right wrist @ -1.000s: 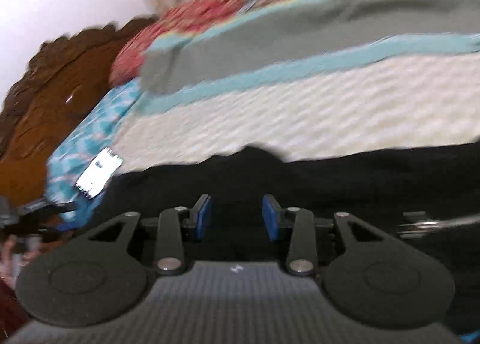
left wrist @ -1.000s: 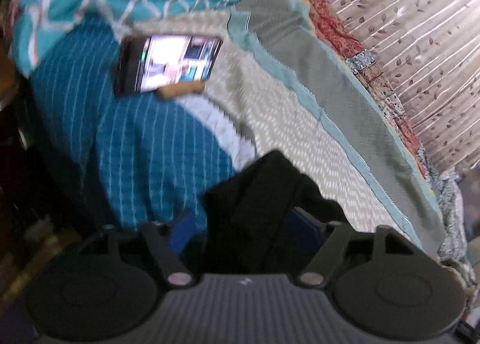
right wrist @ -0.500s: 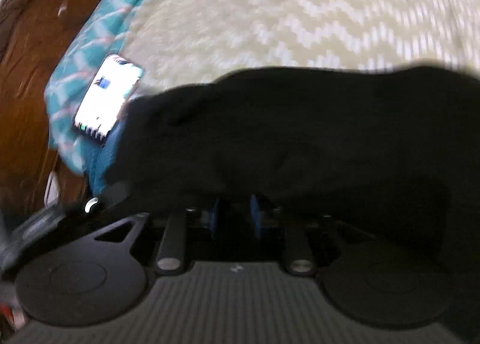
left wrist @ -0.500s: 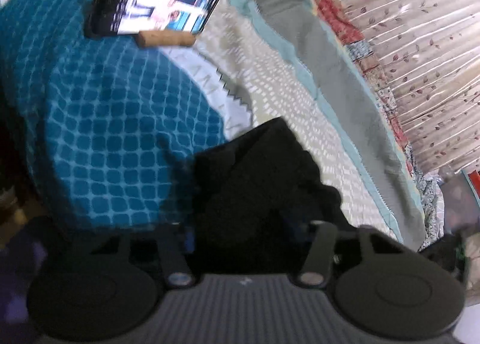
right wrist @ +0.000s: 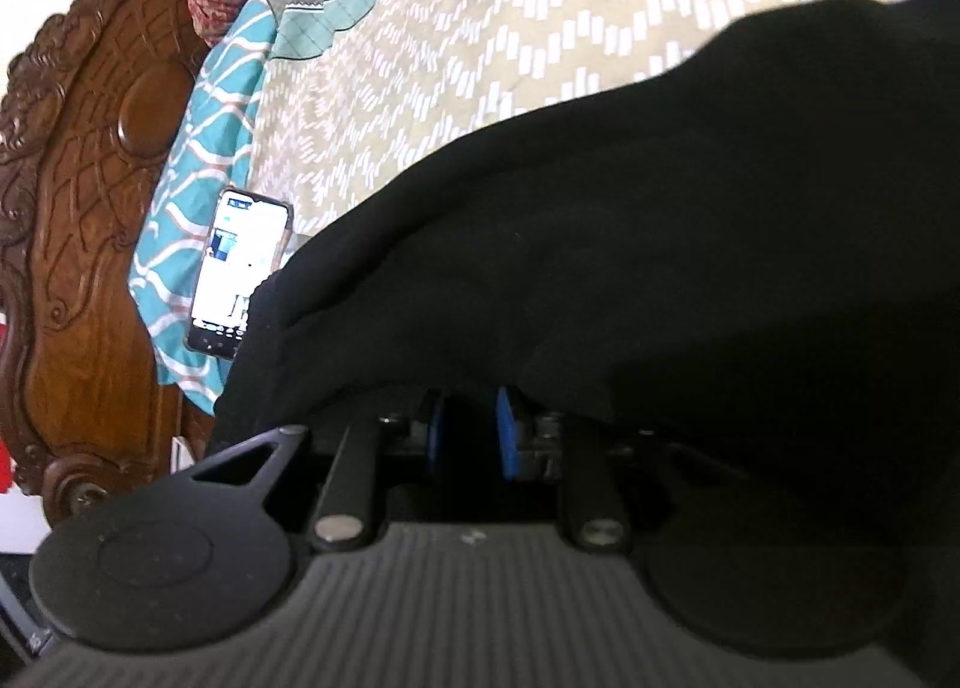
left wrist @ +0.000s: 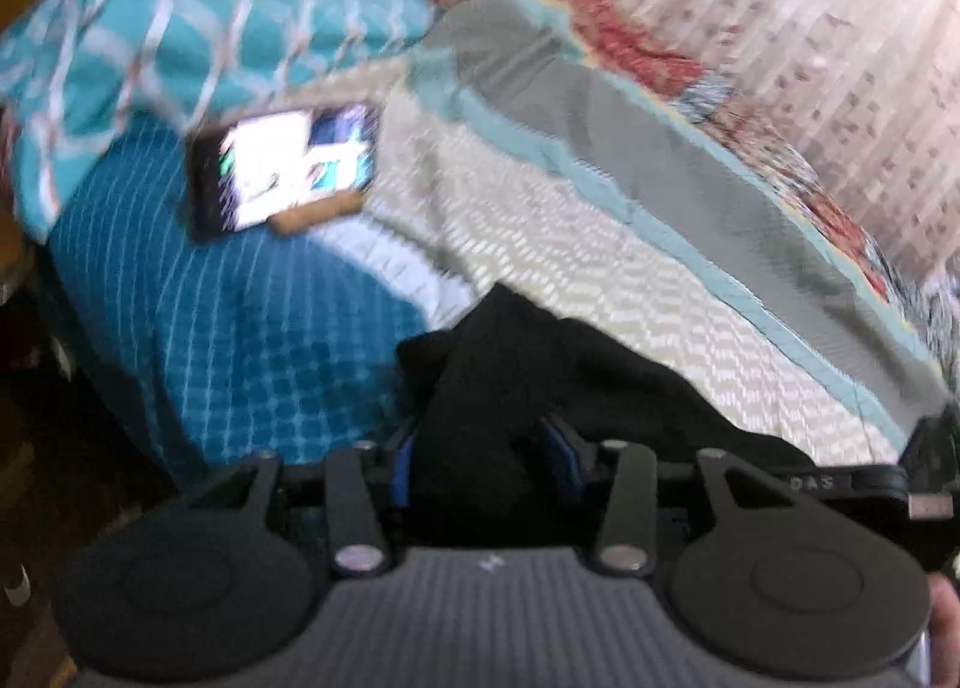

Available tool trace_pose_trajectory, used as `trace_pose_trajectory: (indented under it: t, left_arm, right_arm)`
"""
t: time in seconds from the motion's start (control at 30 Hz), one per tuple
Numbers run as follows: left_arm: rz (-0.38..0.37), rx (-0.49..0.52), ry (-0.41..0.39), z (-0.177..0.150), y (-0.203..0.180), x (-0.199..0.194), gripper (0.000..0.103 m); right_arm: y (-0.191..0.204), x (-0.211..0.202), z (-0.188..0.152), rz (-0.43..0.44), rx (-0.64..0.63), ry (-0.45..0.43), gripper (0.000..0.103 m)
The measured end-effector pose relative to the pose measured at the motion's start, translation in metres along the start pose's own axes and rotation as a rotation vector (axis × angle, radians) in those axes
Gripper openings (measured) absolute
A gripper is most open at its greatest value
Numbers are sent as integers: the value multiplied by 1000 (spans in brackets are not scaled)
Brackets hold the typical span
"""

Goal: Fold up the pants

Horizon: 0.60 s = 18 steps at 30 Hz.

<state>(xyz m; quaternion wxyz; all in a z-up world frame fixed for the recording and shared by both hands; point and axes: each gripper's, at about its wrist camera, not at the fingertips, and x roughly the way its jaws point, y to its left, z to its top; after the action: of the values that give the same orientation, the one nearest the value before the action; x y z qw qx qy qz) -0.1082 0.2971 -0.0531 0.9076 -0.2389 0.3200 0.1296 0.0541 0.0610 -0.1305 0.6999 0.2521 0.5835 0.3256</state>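
Chevron-woven bedspread (left wrist: 600, 280); left gripper (left wrist: 483, 457) clamps limp black pants (left wrist: 480, 388); right gripper's (right wrist: 468, 433) hold unclear.

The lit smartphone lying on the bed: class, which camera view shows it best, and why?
The right wrist view: there the lit smartphone is sharp, leaning against the teal patterned pillow, with one edge hidden by the black pants. The left wrist view shows the whole phone, but smeared by motion blur.

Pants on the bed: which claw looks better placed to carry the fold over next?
Probably the left claw. The black pants sit clamped between its blue pads, with open bed ahead. The right claw is buried under the pants, and whether it grips them cannot be told.
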Motion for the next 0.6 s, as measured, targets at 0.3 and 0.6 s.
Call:
trace_pose_trajectory:
  t: [0.3, 0.6]
  left_arm:
    - [-203, 306, -29, -18, -74, -13, 10]
    - [-11, 301, -39, 26, -14, 15, 27]
  right_arm:
    - [-15, -8, 1, 77, 73, 1, 23]
    - [-19, -7, 2, 96, 84, 9, 23]
